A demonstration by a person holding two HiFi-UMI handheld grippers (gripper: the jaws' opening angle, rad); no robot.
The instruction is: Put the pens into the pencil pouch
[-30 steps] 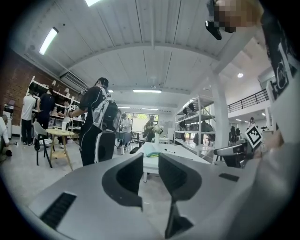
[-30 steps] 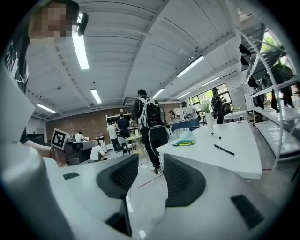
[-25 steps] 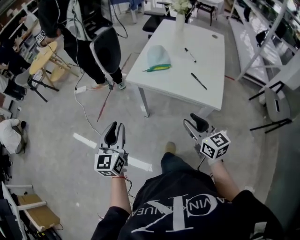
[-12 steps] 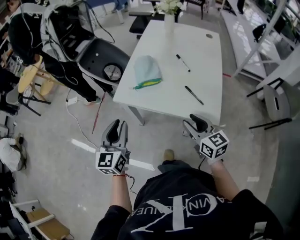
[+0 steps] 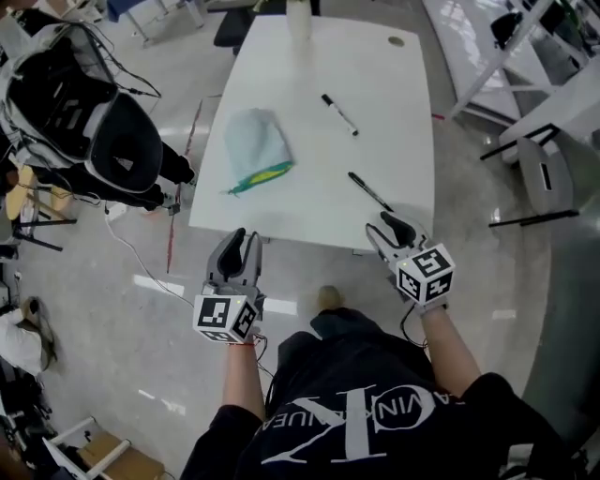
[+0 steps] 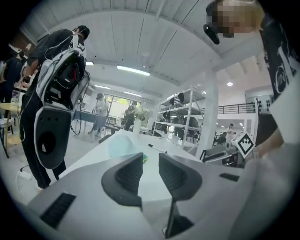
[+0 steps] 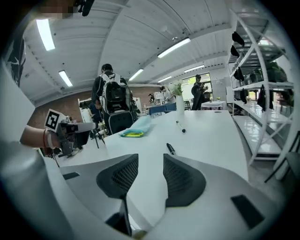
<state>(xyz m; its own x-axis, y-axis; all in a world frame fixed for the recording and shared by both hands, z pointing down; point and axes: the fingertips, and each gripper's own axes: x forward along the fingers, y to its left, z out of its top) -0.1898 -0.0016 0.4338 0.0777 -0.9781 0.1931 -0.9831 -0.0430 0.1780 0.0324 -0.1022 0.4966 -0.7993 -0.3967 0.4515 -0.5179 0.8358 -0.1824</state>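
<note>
Two black pens lie on the white table (image 5: 309, 202): one near the front right edge (image 5: 370, 191), one farther back (image 5: 339, 113). The light-blue pencil pouch (image 5: 255, 150), with a green and yellow zip edge, lies at the table's left. My left gripper (image 5: 240, 248) hovers just short of the front edge, open and empty, with the pouch (image 6: 123, 146) ahead of it. My right gripper (image 5: 392, 228) is over the front right corner, open and empty. The near pen (image 7: 170, 148) lies just beyond its jaws, the far pen (image 7: 179, 125) and the pouch (image 7: 138, 127) behind.
A white vase (image 5: 298, 19) stands at the table's far end. A person with a black backpack (image 5: 84, 122) stands to the table's left. White shelf racks (image 5: 525, 56) and a stool (image 5: 544, 178) are on the right. A cable (image 5: 141, 258) lies on the floor.
Both grippers have moved forward from open floor to the table's front edge. The table and its pens now sit much closer. The jaws look unchanged.
</note>
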